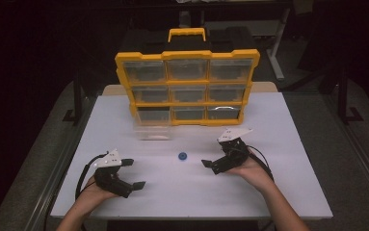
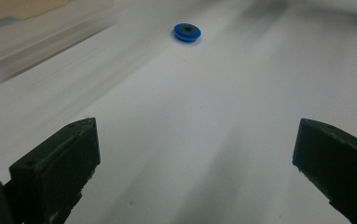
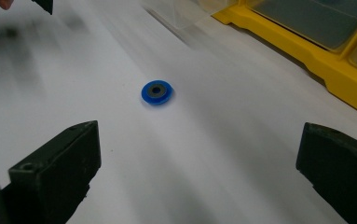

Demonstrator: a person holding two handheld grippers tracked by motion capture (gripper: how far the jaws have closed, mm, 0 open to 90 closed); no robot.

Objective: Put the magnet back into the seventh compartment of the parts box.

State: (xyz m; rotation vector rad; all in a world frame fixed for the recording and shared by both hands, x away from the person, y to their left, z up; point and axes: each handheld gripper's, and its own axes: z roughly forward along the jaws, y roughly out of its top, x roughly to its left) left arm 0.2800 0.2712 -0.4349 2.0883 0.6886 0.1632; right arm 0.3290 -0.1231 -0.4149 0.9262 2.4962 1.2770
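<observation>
A small blue disc [image 1: 182, 156] with a dark centre lies flat on the white table [image 1: 278, 183], between my two grippers. My left gripper [image 1: 134, 173] rests low at the front left, open, with nothing between its jaws. Ahead of its wide-apart jaws the left gripper [image 2: 195, 172] has the disc [image 2: 187, 32], well clear of them. My right gripper [image 1: 214, 154] is just right of the disc, open and empty. In its own view the right gripper [image 3: 197, 172] points at the disc [image 3: 157, 92], which lies a short way in front.
A yellow organizer [image 1: 187, 57] with clear drawers stands upright at the table's back; its frame [image 3: 325, 70] runs along the right gripper view's right side. A clear loose drawer [image 1: 152, 131] lies on the table before its lower left corner, blurred in the left gripper view [image 2: 36, 32].
</observation>
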